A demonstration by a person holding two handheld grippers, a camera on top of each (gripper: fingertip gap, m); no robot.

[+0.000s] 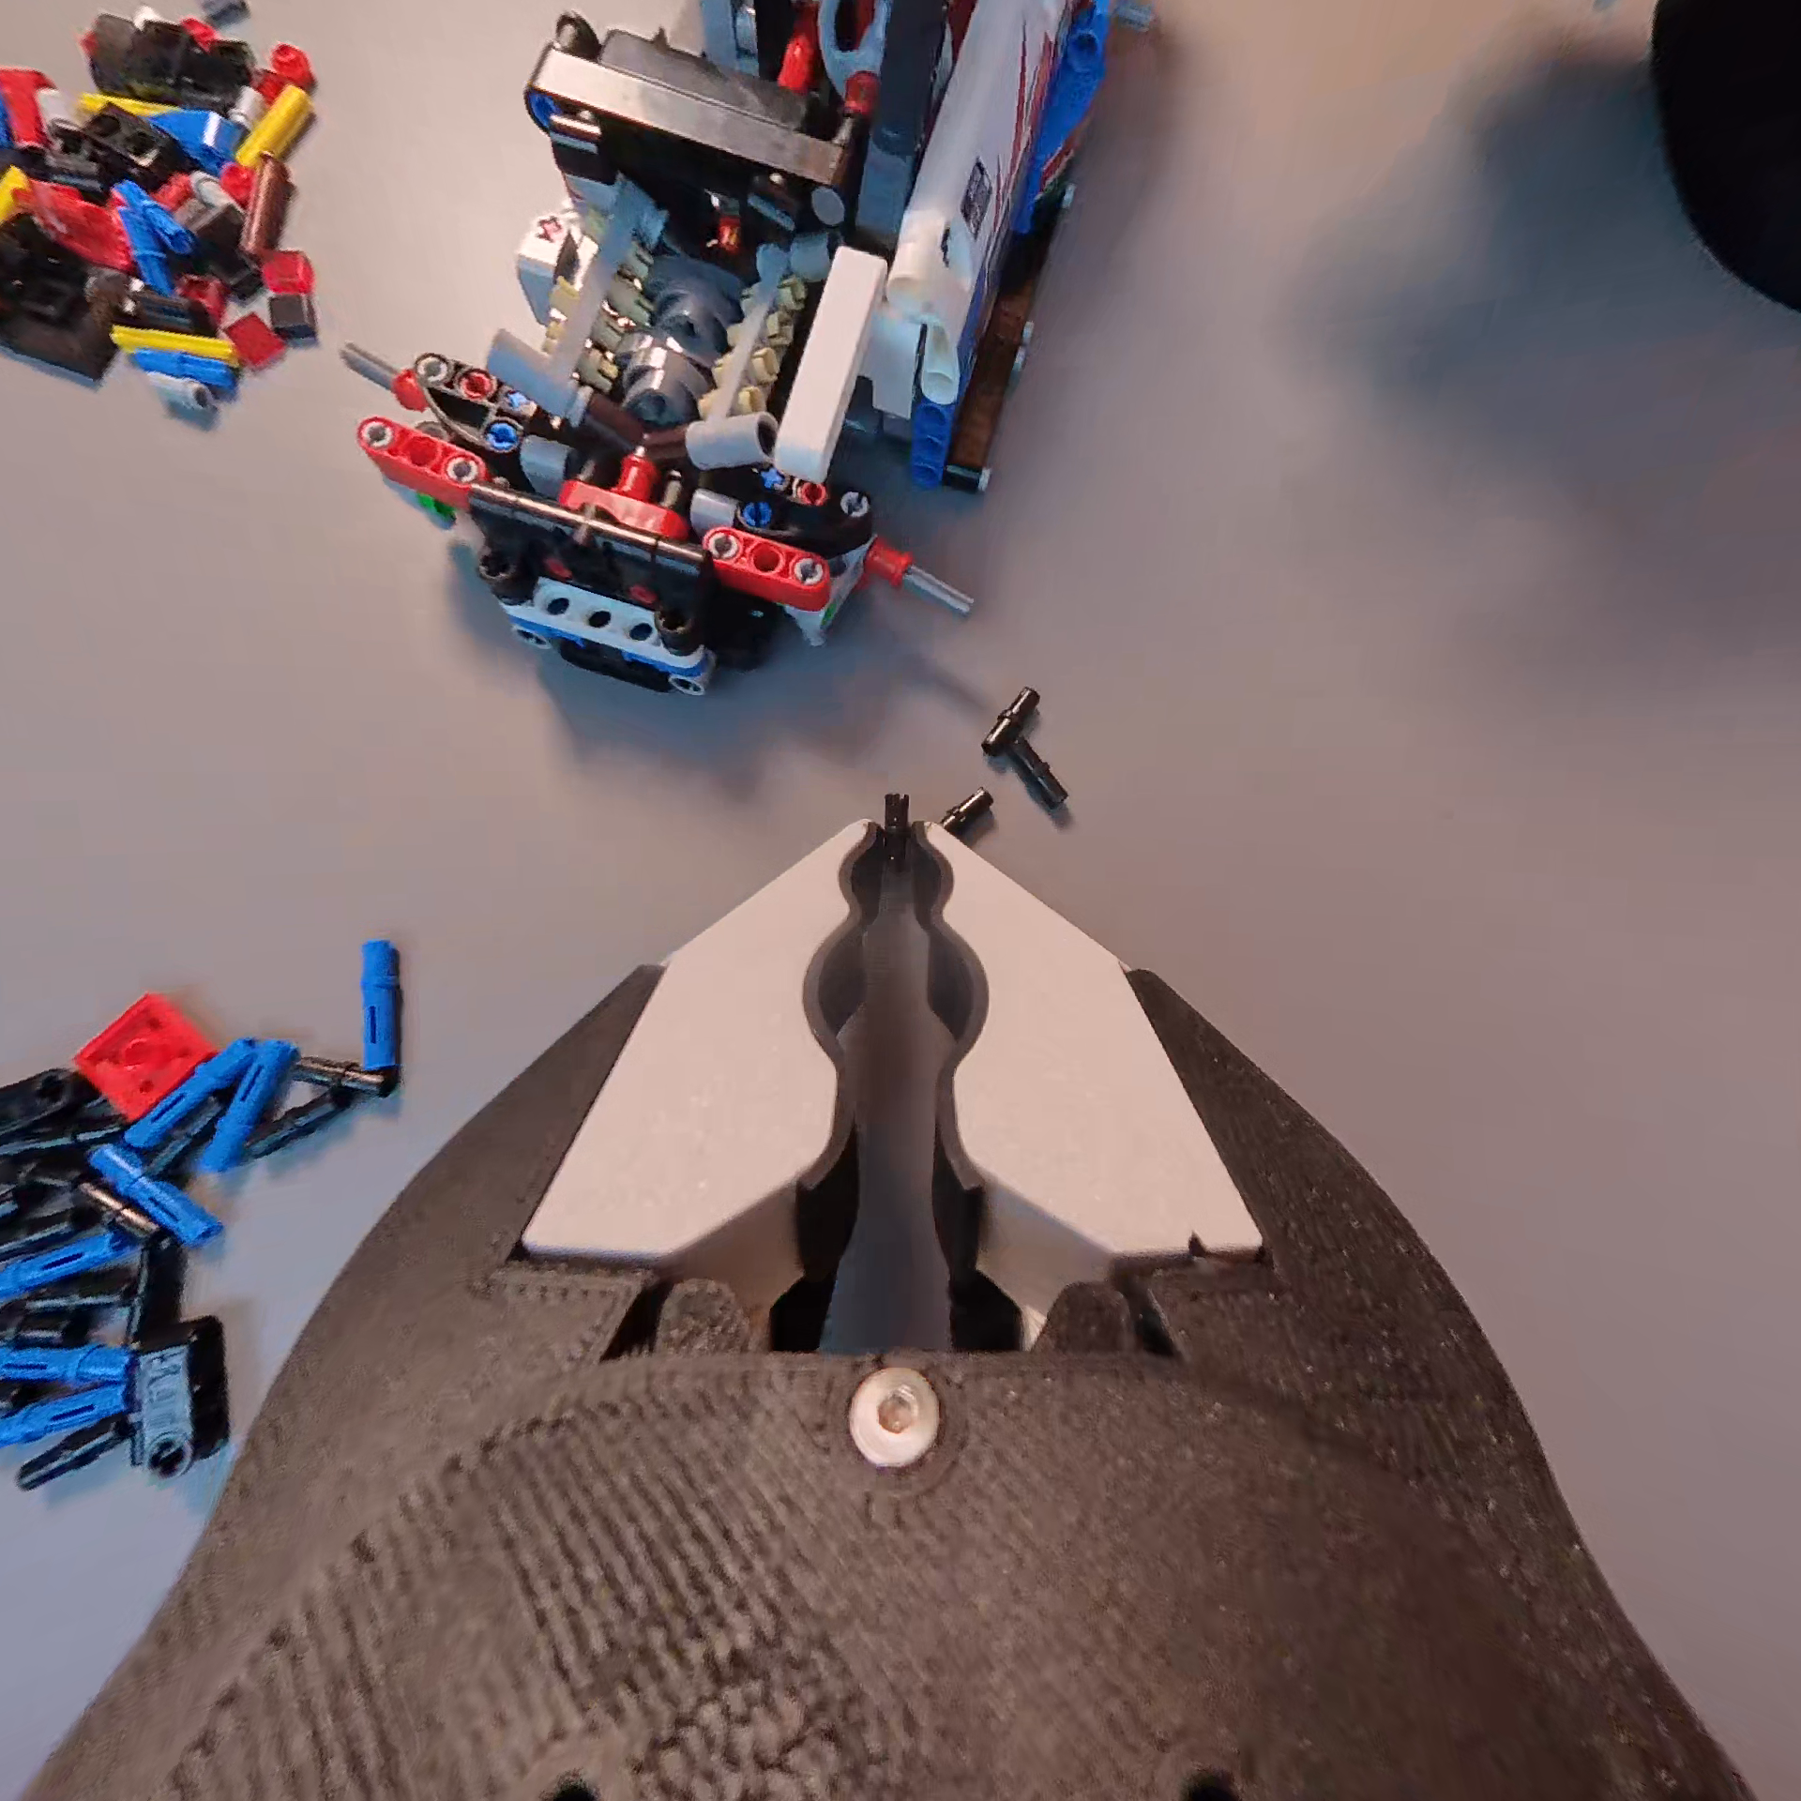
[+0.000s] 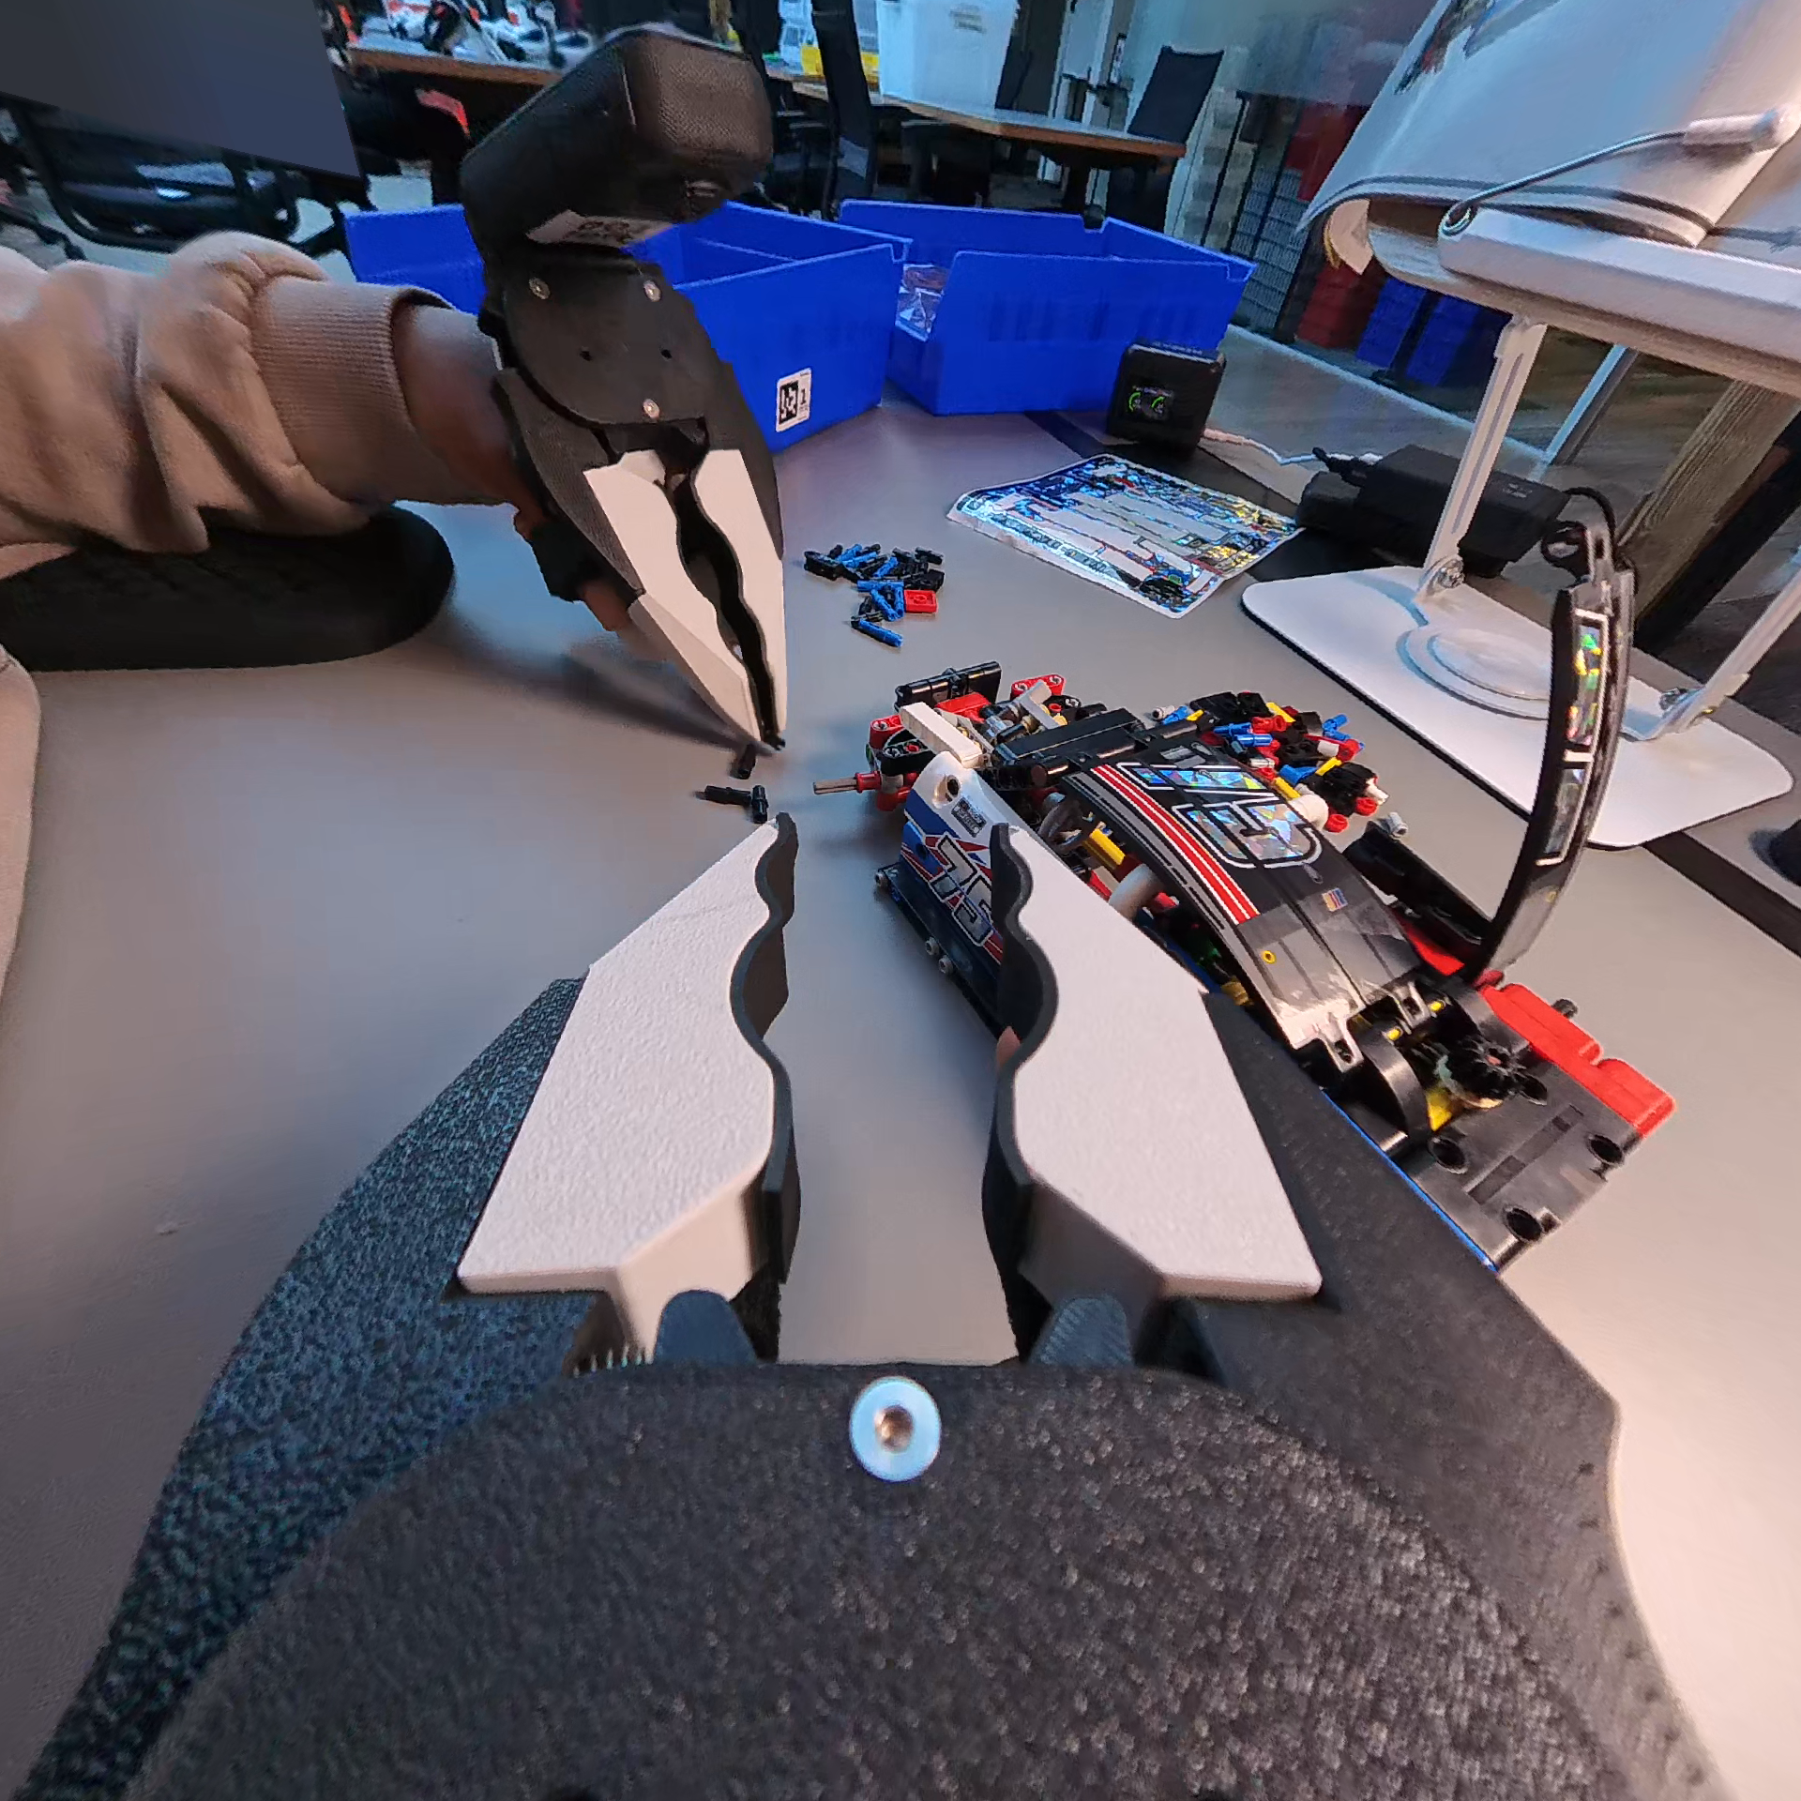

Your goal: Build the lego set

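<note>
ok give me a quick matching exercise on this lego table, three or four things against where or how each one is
Things:
1. left gripper
2. right gripper
3. black T-shaped connector
4. red square plate

States or places:
A. open, holding nothing
B. lying loose on the table just past the gripper tip
C. shut on a small black pin
D. on the pile of blue and black pins

Pairs: 1-C, 2-A, 3-B, 4-D

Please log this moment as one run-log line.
left gripper: shut on black pin | right gripper: open, empty | car model: on table
</note>
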